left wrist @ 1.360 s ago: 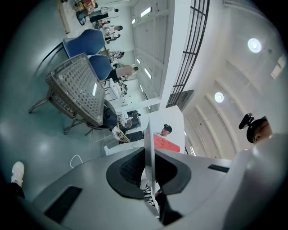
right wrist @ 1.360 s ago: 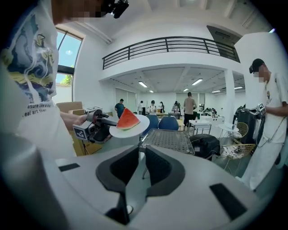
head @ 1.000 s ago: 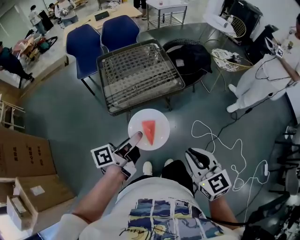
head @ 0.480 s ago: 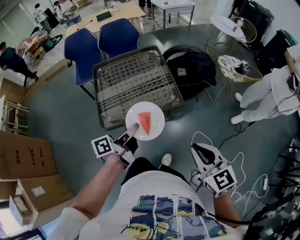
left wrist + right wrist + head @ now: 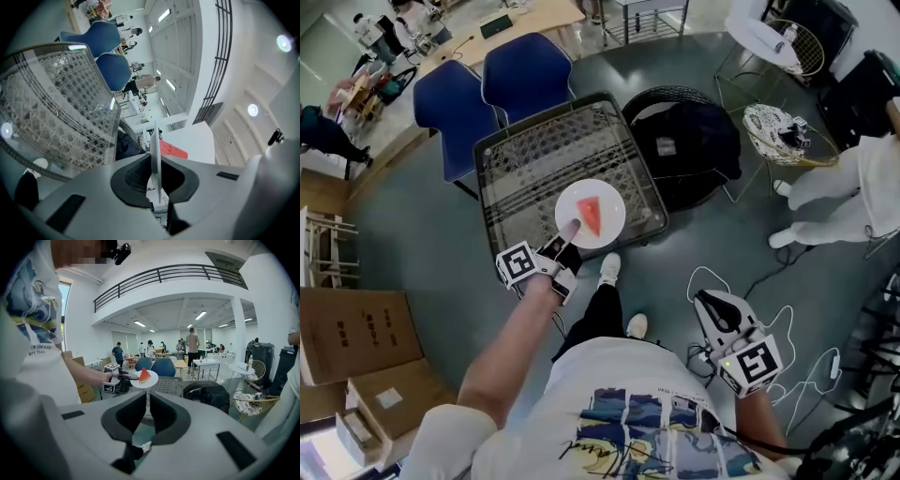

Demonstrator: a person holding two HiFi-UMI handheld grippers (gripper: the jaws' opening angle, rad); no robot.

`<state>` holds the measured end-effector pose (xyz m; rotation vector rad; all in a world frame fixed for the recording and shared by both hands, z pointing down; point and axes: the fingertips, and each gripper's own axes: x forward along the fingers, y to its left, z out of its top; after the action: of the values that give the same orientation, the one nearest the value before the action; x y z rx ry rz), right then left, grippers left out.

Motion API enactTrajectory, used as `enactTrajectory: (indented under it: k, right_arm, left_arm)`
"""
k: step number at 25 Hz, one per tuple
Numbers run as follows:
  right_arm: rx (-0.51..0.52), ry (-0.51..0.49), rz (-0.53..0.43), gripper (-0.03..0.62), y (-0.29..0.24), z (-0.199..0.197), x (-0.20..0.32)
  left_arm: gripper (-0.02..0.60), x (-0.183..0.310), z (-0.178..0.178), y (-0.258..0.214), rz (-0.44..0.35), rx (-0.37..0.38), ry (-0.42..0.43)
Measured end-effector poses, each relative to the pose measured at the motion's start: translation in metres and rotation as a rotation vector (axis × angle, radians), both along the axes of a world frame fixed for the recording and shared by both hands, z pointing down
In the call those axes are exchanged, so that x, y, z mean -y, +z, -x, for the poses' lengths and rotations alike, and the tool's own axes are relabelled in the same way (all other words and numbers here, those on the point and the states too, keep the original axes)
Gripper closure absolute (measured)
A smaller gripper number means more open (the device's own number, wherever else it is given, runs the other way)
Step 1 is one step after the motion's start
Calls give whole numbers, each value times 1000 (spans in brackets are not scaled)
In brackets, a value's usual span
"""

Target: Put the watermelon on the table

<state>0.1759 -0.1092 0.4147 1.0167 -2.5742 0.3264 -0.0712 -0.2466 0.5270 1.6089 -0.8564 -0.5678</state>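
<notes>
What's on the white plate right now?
One red watermelon slice, lying near the middle of the white plate. The left gripper clamps the near rim; its fingers cover that bit. Nothing else shows.

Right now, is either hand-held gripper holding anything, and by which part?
Left hand-held gripper pinches the white plate by its rim; right hand-held gripper holds nothing.

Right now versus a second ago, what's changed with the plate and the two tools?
The left tool has carried the white plate with the watermelon slice forward, from over the floor to above the near edge of the table. Unchanged: it stays clamped on the plate's rim, the slice lies on it, the right tool hangs shut and empty.
</notes>
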Motion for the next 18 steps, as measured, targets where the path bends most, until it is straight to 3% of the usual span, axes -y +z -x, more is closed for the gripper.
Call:
enactTrajectory:
  k: [10,18]
  right_arm:
    - [-60,95,107,562,3,37,110]
    - [-111,121,231,562,21,73,161]
  left_arm:
    - [555,164,55,112,81,72,0]
    - [555,256,63,182,174,93,48]
